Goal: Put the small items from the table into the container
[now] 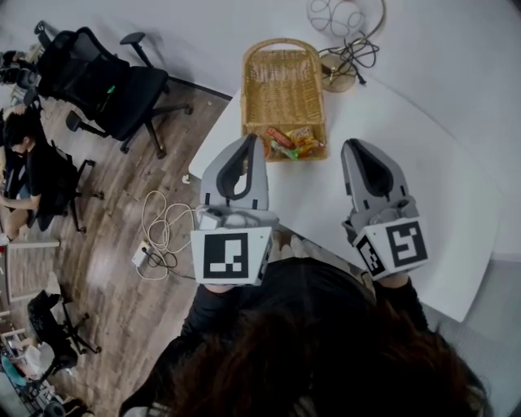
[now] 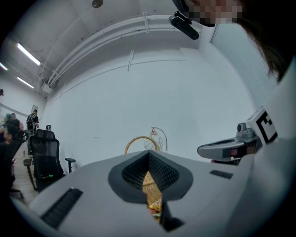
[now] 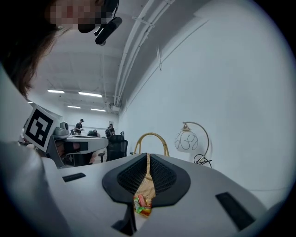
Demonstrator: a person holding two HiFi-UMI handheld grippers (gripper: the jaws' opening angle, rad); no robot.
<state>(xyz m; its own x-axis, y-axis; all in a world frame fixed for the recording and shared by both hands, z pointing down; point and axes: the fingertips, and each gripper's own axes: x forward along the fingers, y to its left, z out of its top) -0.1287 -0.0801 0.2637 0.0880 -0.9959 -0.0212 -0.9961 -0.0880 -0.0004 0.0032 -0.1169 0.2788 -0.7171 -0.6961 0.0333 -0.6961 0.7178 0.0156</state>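
Note:
A wicker basket [image 1: 281, 85] with a hoop handle stands on the white table [image 1: 440, 155]. Several bright snack packets [image 1: 291, 140] lie at its near end. My left gripper [image 1: 250, 138] hovers just short of the basket's near left corner, jaws meeting at the tip with nothing in them. My right gripper [image 1: 352, 145] is level with it, to the right of the basket, and also shut and empty. In the left gripper view the left gripper [image 2: 148, 152] faces the basket [image 2: 141, 140]. In the right gripper view the right gripper [image 3: 148, 155] points at the packets [image 3: 142, 206].
A lamp with a wire globe [image 1: 342, 20] and its dark cable [image 1: 354, 55] stand behind the basket. Left of the table are black office chairs [image 1: 106, 81], a power strip with white cords [image 1: 155, 236] on the wood floor, and seated people at the far left.

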